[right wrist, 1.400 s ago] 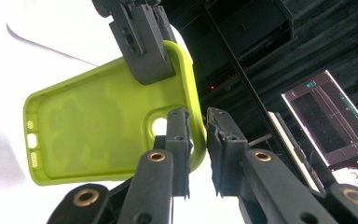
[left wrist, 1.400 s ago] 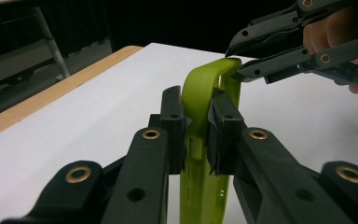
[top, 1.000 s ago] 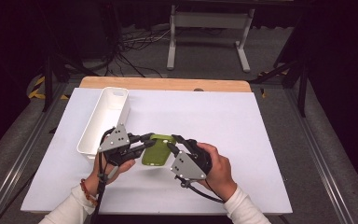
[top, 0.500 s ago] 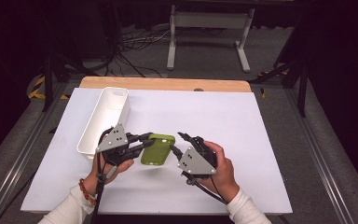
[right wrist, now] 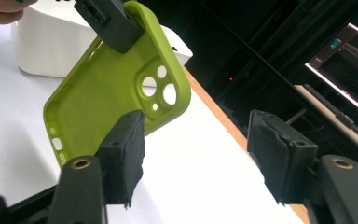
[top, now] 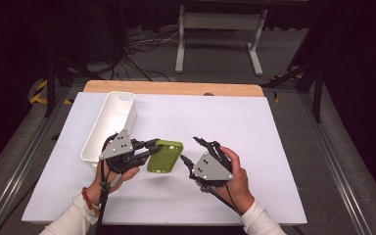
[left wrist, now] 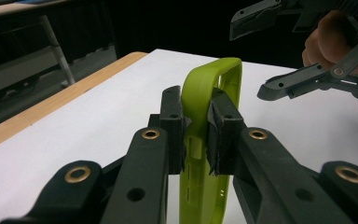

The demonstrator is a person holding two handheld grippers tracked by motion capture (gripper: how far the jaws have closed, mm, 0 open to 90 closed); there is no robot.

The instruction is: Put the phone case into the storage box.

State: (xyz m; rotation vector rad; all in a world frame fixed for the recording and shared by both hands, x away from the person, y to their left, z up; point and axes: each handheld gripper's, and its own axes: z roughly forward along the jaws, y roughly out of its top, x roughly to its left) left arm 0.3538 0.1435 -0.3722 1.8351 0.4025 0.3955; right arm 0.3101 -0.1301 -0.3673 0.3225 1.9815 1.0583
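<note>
A white table (top: 274,147) is spread across the high view, with a wooden strip (top: 174,88) seen along its far edge. Toward the far left of the table, a long white bin (top: 108,125) is set lengthwise. At the near middle, a green phone case (top: 165,155) is held up off the surface, just beside the bin's near end. The case is clamped on its edge by the left gripper (top: 149,148), whose pads (left wrist: 221,123) are pressed against both faces of the rim in the left gripper view. In the right gripper view the hollow inside of the case (right wrist: 116,93) is turned to the camera, camera cut-outs showing, and the case is tilted. The right gripper (top: 196,149) is held just beside the case, apart from it; its jaws have just been opening and are now spread wide, with nothing pinched between them and only the case's lower corner overlapped by one pad (right wrist: 123,156).
</note>
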